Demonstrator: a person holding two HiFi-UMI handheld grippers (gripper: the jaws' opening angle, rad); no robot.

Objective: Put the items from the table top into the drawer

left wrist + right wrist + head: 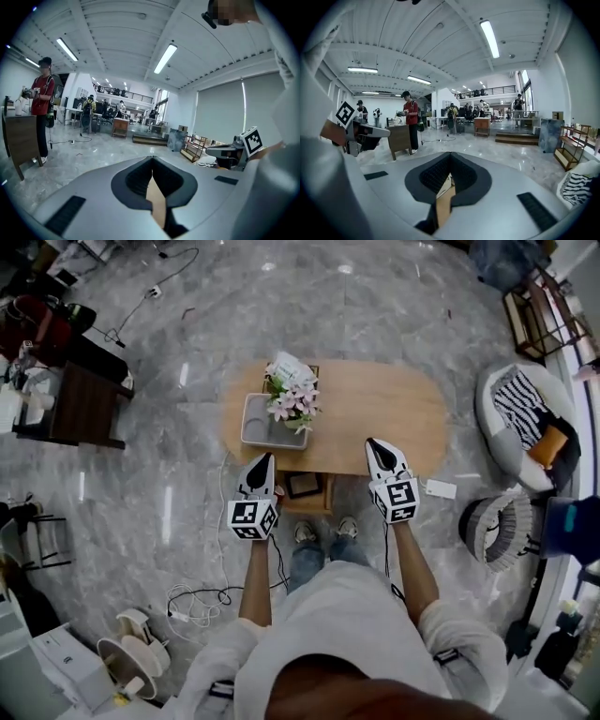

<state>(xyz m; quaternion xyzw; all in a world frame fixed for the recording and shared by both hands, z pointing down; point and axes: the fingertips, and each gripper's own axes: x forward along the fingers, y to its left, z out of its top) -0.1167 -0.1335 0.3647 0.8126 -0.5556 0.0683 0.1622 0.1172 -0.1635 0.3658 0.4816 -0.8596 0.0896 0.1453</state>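
In the head view an oval wooden table carries a grey tray, a bunch of pink flowers and a white packet. Under its near edge a small drawer stands pulled out with a dark framed thing inside. My left gripper is raised above the table's near left edge, shut and empty. My right gripper hangs over the near right edge, also shut with nothing in it. Both gripper views look out level across the room, and only slivers of table show between the jaws.
A white beanbag seat and a round stool stand to the right. A dark side table is at the left. Cables and a white tag lie on the marble floor. A person in red stands farther off.
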